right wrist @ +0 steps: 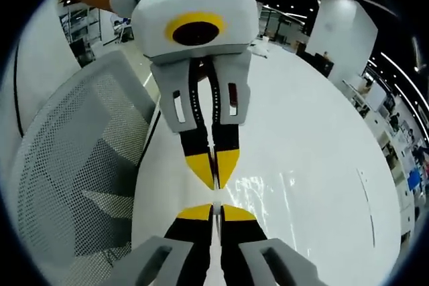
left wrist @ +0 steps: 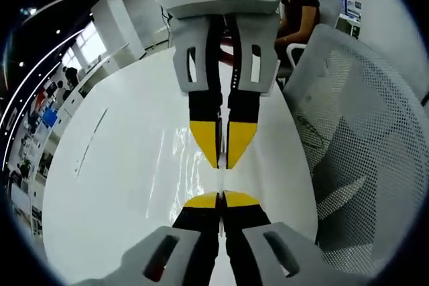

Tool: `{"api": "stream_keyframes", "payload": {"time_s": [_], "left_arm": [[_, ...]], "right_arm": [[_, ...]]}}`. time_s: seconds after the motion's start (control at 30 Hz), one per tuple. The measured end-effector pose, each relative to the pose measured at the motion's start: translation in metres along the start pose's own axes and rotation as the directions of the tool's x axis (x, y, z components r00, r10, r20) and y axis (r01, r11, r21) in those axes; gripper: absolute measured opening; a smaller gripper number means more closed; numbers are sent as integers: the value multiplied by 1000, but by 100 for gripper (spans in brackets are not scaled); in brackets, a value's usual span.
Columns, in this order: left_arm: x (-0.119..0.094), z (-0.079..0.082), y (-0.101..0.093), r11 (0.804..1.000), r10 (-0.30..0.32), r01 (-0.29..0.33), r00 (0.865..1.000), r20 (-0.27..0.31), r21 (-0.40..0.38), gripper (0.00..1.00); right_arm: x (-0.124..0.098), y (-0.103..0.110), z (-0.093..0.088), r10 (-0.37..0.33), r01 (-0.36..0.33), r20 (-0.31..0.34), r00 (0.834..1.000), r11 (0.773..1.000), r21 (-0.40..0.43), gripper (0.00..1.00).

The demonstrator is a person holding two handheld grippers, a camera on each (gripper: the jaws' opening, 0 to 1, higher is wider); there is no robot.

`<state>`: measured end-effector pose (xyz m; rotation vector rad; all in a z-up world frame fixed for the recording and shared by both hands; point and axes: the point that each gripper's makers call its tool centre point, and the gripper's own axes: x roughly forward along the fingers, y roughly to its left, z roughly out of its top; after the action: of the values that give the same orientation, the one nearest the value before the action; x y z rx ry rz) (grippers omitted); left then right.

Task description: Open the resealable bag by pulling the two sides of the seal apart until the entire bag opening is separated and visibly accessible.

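In the left gripper view the left tool (left wrist: 220, 198) rises from the bottom, its yellow-tipped jaws pressed together on a thin clear edge of the resealable bag (left wrist: 181, 155). Facing it tip to tip, the right tool (left wrist: 222, 164) comes down from the top, its jaws likewise pinched narrow on the same film. The bag itself is transparent and shows mainly as glare streaks stretched over the white bench (left wrist: 120, 185) between the two tools; whether anything lies inside it cannot be told, nor how far the seal has parted.

In the right gripper view the right tool (right wrist: 214, 211) is nearest, clamped on the film, with the left tool (right wrist: 214, 177) opposite, closed on it too, and the bag's (right wrist: 268, 189) shine spreading just beyond.

The bench's rounded edge runs close beside a grey mesh chair (left wrist: 362, 138), which stands just off that rim. The rest of the bench top lies open and white. Farther off, a seated person (left wrist: 298, 11) shows past the bench's far end.
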<state>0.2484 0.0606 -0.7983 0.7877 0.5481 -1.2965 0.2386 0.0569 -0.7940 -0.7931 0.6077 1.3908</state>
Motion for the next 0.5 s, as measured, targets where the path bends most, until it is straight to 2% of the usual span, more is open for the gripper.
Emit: {"api": "stream_keyframes", "payload": {"time_s": [0.3,0.43,0.5], "left_arm": [[1,1,-2,1000,-6,6,1000,-1,10,0],[1,2,-3,1000,-8,8,1000,-1,21,0],[2,3,0,999,10,-10,1000,6,34,0]], "right_arm": [[6,1,5,11,-11,3,1000,1000,11,0],[4,0,3,18,-18,6,1000,998,58,0],[4,-1,2,11,-11,5,1000,998,54,0]]}}
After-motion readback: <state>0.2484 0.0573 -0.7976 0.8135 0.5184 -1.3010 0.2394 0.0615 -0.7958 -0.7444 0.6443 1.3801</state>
